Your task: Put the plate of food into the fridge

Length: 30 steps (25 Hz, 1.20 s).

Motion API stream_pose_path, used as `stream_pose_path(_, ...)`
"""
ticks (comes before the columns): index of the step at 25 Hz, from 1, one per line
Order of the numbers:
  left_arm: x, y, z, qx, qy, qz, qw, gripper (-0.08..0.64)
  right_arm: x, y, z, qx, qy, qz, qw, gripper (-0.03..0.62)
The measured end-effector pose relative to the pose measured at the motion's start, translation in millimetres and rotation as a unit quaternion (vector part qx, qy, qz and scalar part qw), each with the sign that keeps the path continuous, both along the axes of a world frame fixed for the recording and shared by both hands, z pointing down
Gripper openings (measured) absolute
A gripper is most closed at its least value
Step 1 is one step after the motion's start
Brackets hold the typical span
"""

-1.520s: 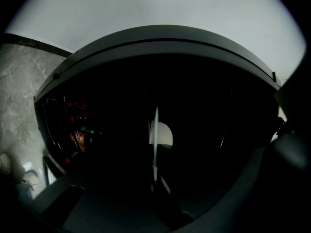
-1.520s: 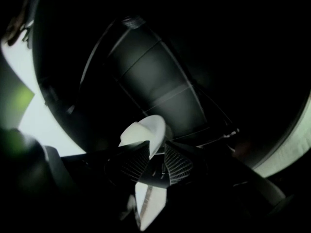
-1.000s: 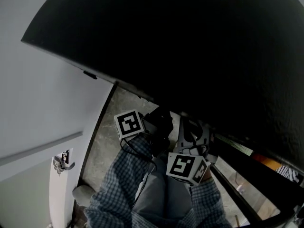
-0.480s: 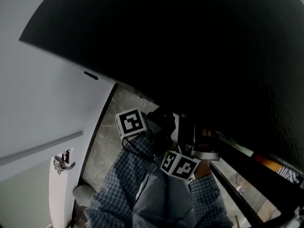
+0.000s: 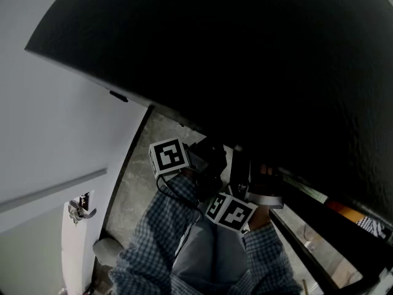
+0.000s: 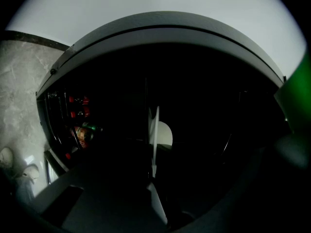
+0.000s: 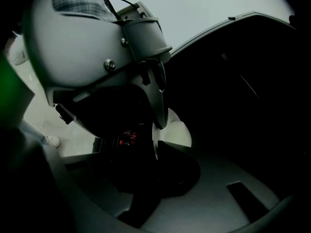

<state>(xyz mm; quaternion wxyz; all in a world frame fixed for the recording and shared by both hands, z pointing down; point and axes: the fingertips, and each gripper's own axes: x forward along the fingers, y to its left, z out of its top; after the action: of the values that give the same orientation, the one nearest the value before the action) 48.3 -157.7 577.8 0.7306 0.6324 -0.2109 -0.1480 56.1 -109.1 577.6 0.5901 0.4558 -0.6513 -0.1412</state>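
Seemingly closed, left claw (image 6: 154, 147) and right claw (image 7: 156, 141) face red caps (image 6: 77, 101) unseen in head view

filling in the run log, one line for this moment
fridge dark, close ahead | left gripper jaws together | right gripper jaws together | nothing seen held

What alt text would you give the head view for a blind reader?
The left gripper and right gripper, held by arms in plaid sleeves, point toward a black fridge filling most of the frame. Grey stone floor lies below, a white door at left.
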Motion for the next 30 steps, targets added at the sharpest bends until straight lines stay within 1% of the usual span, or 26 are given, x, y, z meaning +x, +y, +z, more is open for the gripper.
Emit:
stream_pose_path(6,-4.6,1.6,-3.5,0.005,0.001,0.009,0.9999,0.023,3.7,-7.8,-0.5,0.001,-0.001,0.011,1.0,0.037)
stream_pose_path(9,-10.9,4.1,-5.2,0.008,-0.001,0.005,1.0,0.023,3.2,-8.9,1.4,-0.002,-0.005,0.013,1.0,0.037)
stream_pose_path(16,-30.7,15.1,-1.2,0.007,-0.019,-0.005,0.9998,0.023,9.8,-16.3,3.0,0.007,-0.01,0.026,1.0,0.037)
stream_pose_path(18,-36.8,17.3,0.7,0.005,-0.021,-0.01,0.9997,0.023,10.0,-17.1,3.3,0.015,-0.026,0.034,0.999,0.038)
stream_pose_path(21,-43.1,19.5,0.2,0.007,-0.03,-0.021,0.9993,0.023,11.6,-16.1,2.3,0.023,-0.066,0.055,0.996,0.04)
stream_pose_path(25,-47.3,20.5,-3.2,0.015,-0.039,-0.025,0.9988,0.023,9.6,-14.4,0.5,0.017,-0.103,0.066,0.992,0.04)
stream_pose_path(30,-56.2,16.1,1.6,0.019,-0.043,-0.03,0.9984,0.023,2.5,-17.6,-2.8,0.022,-0.119,0.066,0.99,0.048)
